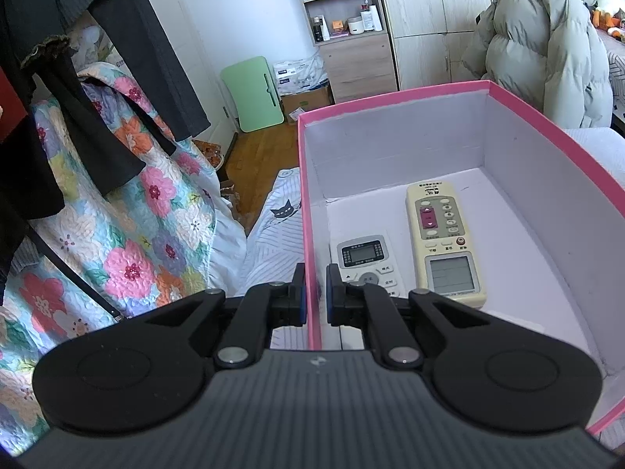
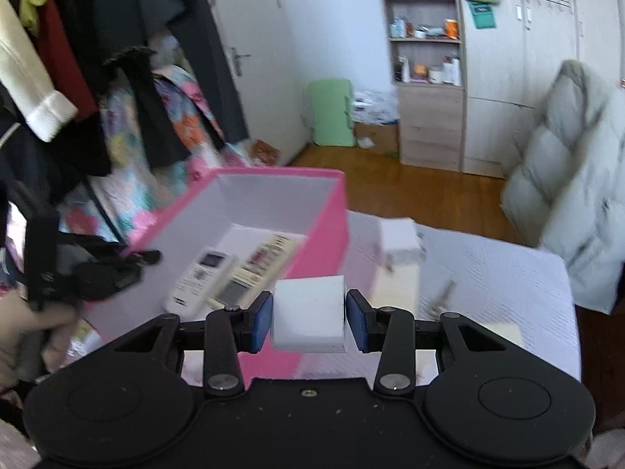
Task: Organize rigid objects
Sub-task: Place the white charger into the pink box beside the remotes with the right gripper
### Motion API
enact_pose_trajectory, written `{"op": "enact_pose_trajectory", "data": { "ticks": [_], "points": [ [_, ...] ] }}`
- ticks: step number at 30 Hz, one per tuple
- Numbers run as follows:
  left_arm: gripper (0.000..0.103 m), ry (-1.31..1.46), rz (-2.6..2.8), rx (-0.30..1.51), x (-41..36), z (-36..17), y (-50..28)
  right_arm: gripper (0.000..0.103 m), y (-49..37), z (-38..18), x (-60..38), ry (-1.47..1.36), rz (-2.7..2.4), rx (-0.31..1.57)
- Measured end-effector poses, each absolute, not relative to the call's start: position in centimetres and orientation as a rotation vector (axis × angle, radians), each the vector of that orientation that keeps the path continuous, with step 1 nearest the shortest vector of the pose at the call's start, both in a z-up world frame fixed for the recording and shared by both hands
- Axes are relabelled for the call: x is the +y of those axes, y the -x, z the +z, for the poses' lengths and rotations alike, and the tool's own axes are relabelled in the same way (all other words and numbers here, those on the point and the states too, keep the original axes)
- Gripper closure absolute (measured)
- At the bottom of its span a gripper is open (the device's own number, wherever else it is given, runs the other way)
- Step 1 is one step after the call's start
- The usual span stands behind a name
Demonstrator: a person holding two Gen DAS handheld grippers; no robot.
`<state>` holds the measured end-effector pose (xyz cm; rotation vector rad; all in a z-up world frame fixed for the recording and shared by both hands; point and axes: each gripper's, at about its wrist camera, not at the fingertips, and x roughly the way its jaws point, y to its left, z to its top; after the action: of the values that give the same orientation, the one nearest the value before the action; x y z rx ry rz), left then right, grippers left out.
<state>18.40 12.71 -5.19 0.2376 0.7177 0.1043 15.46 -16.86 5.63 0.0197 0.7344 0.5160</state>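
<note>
A pink box (image 1: 394,95) with a white inside holds two remotes: a cream one (image 1: 441,234) and a smaller white one (image 1: 365,260). My left gripper (image 1: 315,297) is shut on the box's left wall, one finger outside and one inside. In the right wrist view the same box (image 2: 330,211) sits tilted at left with both remotes (image 2: 234,273) in it. My right gripper (image 2: 309,318) is shut on a white block (image 2: 308,318) and holds it just right of the box, above the bed. The left gripper (image 2: 90,269) shows at the box's near-left wall.
A white bedsheet (image 2: 488,273) carries another white box (image 2: 398,238) and small blurred items (image 2: 445,293). A floral quilt (image 1: 129,234) and hanging dark clothes (image 1: 97,78) are at left. A puffy coat (image 1: 547,51), wardrobe and shelves (image 2: 425,39) stand behind.
</note>
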Motion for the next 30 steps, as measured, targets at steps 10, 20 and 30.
{"op": "enact_pose_trajectory", "data": {
  "ticks": [10,20,30],
  "points": [
    [0.097,-0.215,0.097,0.711,12.9,-5.1,-18.2,0.057,-19.0,4.5,-10.9,0.008,0.678,0.786],
    [0.097,-0.186,0.088,0.705,13.2,-5.0,-18.1,0.057,-23.0,0.5,-4.8,0.177,0.700,0.945],
    [0.097,-0.180,0.086,0.702,13.3,-5.0,-18.2,0.053,-22.3,1.6,-6.2,0.110,0.650,0.897]
  ]
}}
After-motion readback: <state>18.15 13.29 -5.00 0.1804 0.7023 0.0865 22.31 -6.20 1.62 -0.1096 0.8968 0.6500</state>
